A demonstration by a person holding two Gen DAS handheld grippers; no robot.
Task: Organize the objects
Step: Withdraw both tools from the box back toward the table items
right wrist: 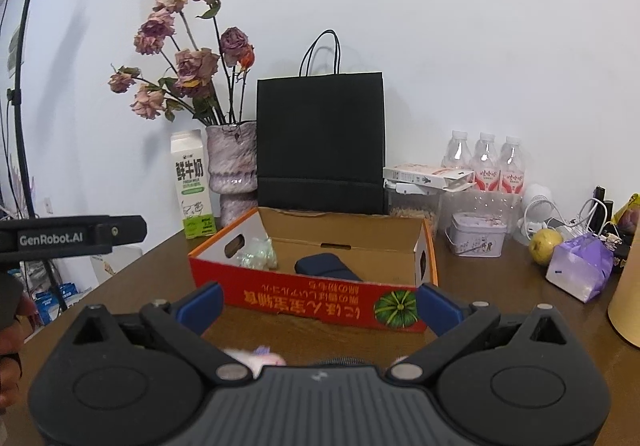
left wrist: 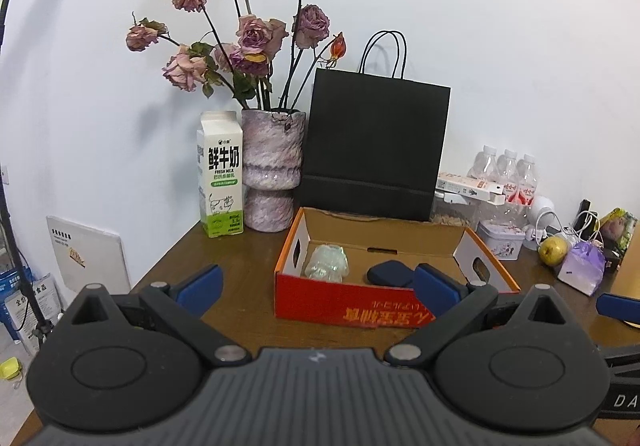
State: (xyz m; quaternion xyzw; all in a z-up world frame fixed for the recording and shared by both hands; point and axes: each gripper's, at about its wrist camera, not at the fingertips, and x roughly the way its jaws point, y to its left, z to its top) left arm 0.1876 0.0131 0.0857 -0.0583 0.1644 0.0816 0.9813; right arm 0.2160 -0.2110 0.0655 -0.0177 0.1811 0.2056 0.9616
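1. Both sets of fingers are spread wide and hold nothing: the left gripper and the right gripper hover over the desk, facing the red cardboard box.
2. The box sits at 12 o'clock from both grippers, already holding a clear crinkled packet and a dark blue case.
3. A pale pink object lies on the desk just under the right gripper, mostly hidden; reaching for it blind could miss or push it away.
4. The box is light, so a finger catching its front wall could shove it into the black paper bag.
5. A wide swing toward 11 o'clock could topple the vase or milk carton.
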